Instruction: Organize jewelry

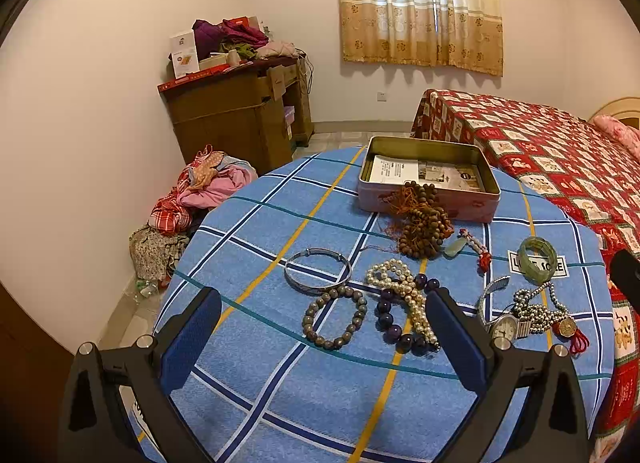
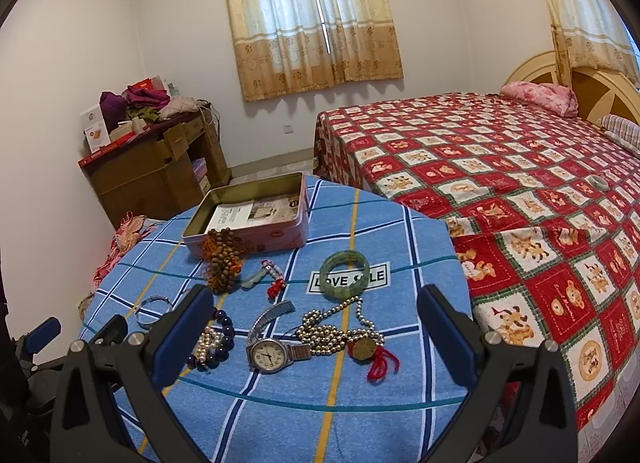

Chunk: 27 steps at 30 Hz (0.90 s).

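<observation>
Jewelry lies spread on a blue checked cloth [image 1: 280, 383]. My left gripper [image 1: 324, 337] is open above a grey bead bracelet [image 1: 335, 317], near a silver bangle [image 1: 318, 275], a pearl string [image 1: 396, 283] and purple beads [image 1: 390, 321]. My right gripper [image 2: 316, 337] is open above a wristwatch [image 2: 270, 353] and a silver bead necklace [image 2: 328, 333] with a red-tasselled coin [image 2: 366, 351]. A green jade bangle [image 2: 345, 273] lies beyond. Brown wooden beads [image 1: 420, 223] hang over the front wall of an open tin box [image 1: 428, 179]; a jade pendant [image 1: 454, 249] lies beside them.
A bed with a red patterned cover [image 2: 500, 183] stands to the right of the table. A brown cabinet piled with clothes [image 1: 240, 111] stands at the back left, with heaped clothes [image 1: 200, 199] on the floor. The left gripper shows at the right view's left edge [image 2: 40, 337].
</observation>
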Tool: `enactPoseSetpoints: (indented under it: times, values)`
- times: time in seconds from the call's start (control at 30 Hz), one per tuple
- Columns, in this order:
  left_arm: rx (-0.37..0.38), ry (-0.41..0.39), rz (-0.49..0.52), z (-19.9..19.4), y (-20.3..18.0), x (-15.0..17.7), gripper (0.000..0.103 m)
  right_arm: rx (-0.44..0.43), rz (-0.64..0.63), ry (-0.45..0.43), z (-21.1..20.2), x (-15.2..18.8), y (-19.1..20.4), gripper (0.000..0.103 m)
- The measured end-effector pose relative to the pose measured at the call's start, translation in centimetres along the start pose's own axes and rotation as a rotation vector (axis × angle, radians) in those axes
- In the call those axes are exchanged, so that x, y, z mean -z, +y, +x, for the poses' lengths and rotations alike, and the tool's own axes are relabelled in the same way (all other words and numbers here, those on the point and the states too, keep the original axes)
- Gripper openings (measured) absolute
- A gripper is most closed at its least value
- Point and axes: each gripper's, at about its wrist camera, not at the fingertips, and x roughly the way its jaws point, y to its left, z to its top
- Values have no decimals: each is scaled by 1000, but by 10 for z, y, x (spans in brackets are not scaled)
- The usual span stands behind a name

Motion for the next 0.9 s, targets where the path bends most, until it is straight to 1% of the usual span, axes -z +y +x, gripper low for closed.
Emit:
enactPoseSetpoints:
  times: [0.23,0.3,0.4,0.47,0.5,0.53,0.57,0.6,0.63,0.7,0.73,0.77,0.8,0.87,0.9]
  values:
    - [15,-25,-18,-3,4,-4,102,-11,-7,-12,0,-1,2,103]
    - [42,-62,-31,-9,11,-5,102,-18,-15,-17,0,-2,3,103]
    - [104,-141,-68,-20,31,-6,102,-33,-35,-36,-2,-4,5,103]
    - [125,-168,-97,-22,46,-7,102,-55,-52,-53,-2,-5,8,103]
    - [139,-168,-107,-19,52,-7,102,-84,-63,-53,0,-5,10,98]
    - [146,-159,-114,-16,58,-7,102,-110,-70,-44,3,-6,12,89]
    - [144,-149,-120,-12,61,-6,102,-143,-80,-23,9,-6,15,84]
    - [141,-135,-126,-6,65,-6,102,-182,-92,12,18,-7,20,75]
    - [142,-119,-129,-1,68,-5,102,-231,-102,61,30,-8,25,64]
    - [141,-88,-125,9,71,-1,102,-295,-122,153,51,-6,37,52]
    - [131,-75,-121,14,72,1,102,-316,-132,207,64,-4,43,52]
    - [119,-60,-118,20,73,3,102,-366,-129,282,81,-1,50,52]
    - [112,-41,-118,26,74,6,102,-401,-112,331,93,2,52,52]
    - [105,-12,-127,35,79,9,102,-432,-115,413,118,8,64,52]
    - [104,-3,-133,39,83,11,102,-440,-120,434,124,12,69,52]
